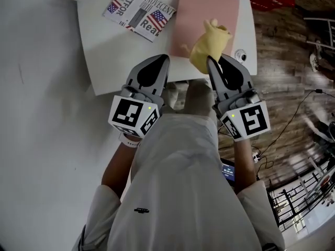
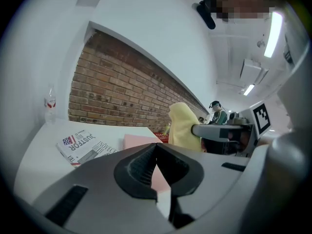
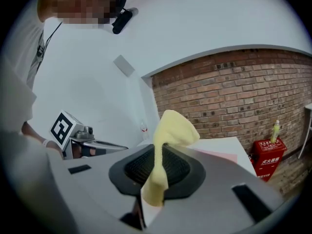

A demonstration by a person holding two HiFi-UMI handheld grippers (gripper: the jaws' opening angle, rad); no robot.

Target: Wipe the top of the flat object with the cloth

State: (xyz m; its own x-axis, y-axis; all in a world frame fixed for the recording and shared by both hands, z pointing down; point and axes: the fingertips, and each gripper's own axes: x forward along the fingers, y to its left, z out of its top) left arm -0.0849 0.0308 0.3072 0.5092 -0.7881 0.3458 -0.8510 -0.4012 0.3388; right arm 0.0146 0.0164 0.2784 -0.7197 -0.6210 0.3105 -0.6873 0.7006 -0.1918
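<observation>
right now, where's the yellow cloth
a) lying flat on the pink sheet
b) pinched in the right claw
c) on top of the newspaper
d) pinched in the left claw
b: the yellow cloth sticks up from between the jaws of the right claw, which are shut on it, while the left claw is shut with nothing in it.

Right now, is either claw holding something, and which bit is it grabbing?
The right claw is shut on the yellow cloth, pinching a bunched strip near one end; the rest puffs out beyond. The left claw is shut and empty.
</observation>
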